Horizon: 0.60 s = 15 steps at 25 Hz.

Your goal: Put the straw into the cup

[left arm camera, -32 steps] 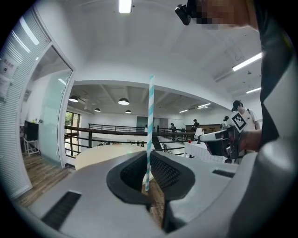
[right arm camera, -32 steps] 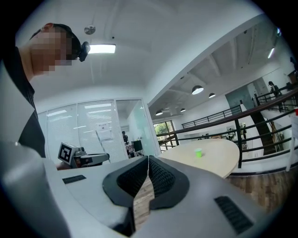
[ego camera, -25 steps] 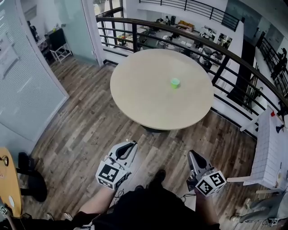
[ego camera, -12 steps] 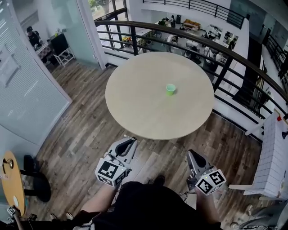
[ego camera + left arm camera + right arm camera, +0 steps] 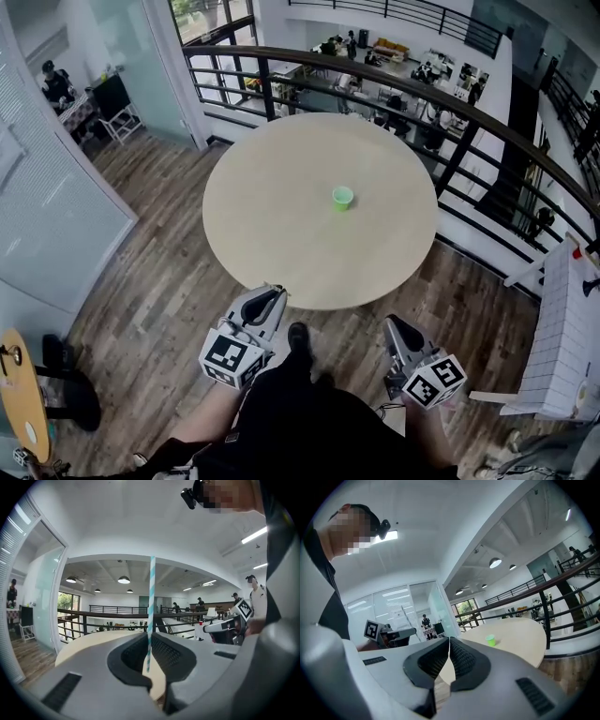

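A small green cup (image 5: 342,197) stands upright near the middle of the round beige table (image 5: 281,234); it also shows in the right gripper view, the cup (image 5: 490,640) small and far ahead. My left gripper (image 5: 277,294) hangs at the table's near edge, shut on a blue-and-white striped straw (image 5: 151,606) that stands upright between its pads. In its own view the left gripper (image 5: 151,638) points level across the tabletop. My right gripper (image 5: 391,324) is just short of the near edge, and in its own view the right gripper (image 5: 449,640) has its jaws shut with nothing in them.
A dark metal railing (image 5: 450,141) curves round the table's far side, over a drop to a lower floor. A glass wall (image 5: 56,216) stands at the left and a white gridded table (image 5: 562,328) at the right. A black chair base (image 5: 70,394) sits at the lower left on the wood floor.
The table and cup have drawn closer and lower in the head view as the person walks toward them. Both grippers now reach the table's near edge, jaws unchanged.
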### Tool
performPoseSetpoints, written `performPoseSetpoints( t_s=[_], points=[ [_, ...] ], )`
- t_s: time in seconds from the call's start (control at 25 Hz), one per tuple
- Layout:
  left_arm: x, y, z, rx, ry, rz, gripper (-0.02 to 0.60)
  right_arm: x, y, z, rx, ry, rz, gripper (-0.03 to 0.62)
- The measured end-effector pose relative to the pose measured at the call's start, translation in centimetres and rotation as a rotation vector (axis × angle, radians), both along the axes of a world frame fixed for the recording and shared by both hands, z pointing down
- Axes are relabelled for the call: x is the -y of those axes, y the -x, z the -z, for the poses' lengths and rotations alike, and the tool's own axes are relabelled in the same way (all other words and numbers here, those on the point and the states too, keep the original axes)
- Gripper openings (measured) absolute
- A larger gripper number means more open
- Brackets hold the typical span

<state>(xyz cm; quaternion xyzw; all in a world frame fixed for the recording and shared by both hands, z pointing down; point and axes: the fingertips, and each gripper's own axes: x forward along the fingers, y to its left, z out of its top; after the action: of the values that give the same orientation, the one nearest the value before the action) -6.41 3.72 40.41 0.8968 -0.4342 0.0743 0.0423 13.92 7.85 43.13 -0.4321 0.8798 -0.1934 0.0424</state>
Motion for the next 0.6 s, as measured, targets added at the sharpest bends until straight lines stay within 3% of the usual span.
performPoseSetpoints(
  t_s=[0.32, 0.6],
  points=[
    [8.6, -0.8, -0.5, -0.024, -0.021, -0.04, 0.028, 7.9, -0.6, 0.2, -0.026, 0.002, -0.04, 0.023],
    [17.3, 0.3, -0.2, -0.04, -0.011, -0.086, 0.028, 16.6, 1.8, 0.9, -0.037, 0.009, -0.049, 0.023]
  ],
)
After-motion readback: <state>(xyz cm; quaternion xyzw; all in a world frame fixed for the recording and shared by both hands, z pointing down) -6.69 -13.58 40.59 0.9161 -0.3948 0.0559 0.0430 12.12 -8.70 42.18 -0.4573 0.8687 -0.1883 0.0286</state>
